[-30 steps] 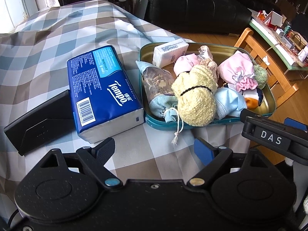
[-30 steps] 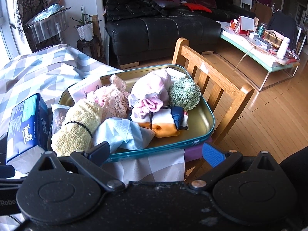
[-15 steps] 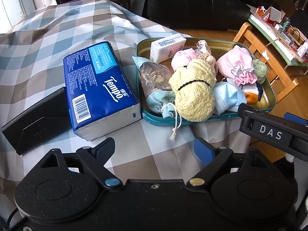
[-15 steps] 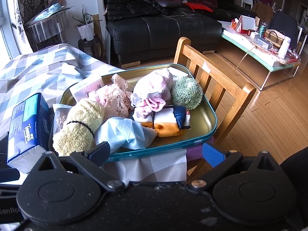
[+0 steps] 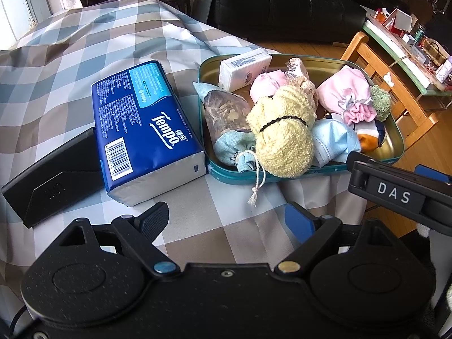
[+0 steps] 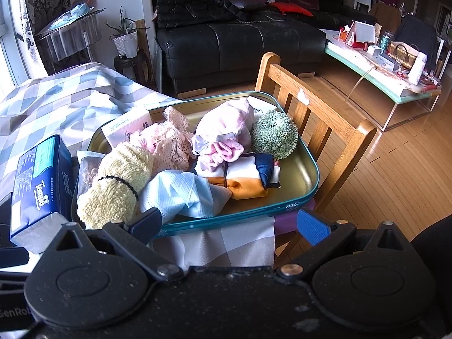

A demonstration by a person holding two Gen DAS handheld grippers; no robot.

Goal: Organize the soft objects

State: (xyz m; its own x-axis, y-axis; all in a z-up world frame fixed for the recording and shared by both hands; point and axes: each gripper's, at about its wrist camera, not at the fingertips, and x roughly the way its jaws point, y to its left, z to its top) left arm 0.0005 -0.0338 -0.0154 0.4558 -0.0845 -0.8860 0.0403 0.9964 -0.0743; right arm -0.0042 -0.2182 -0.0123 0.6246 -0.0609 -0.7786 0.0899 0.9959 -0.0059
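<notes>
A teal metal tray (image 5: 394, 130) (image 6: 305, 169) at the table's corner holds several soft items: a yellow terry roll (image 5: 282, 130) (image 6: 115, 180), a light blue cloth (image 5: 330, 141) (image 6: 183, 195), a pink drawstring pouch (image 5: 344, 96) (image 6: 223, 130), a green scrubber ball (image 6: 274, 138), a white tissue pack (image 5: 243, 67) and a sachet bag (image 5: 226, 115). A blue Tempo tissue pack (image 5: 141, 124) (image 6: 36, 180) lies left of the tray. My left gripper (image 5: 226, 220) is open and empty, short of the tray. My right gripper (image 6: 228, 223) is open and empty at the tray's near edge.
A black flat case (image 5: 50, 180) lies left of the Tempo pack on the checked tablecloth (image 5: 70, 56). A wooden chair (image 6: 319, 118) stands against the tray's far side. A black sofa (image 6: 240, 39) and a cluttered side table (image 6: 381, 65) stand behind.
Both views have shifted slightly: the left gripper has drawn back a little from the tray, the right has edged a little nearer. Nothing was taken hold of.
</notes>
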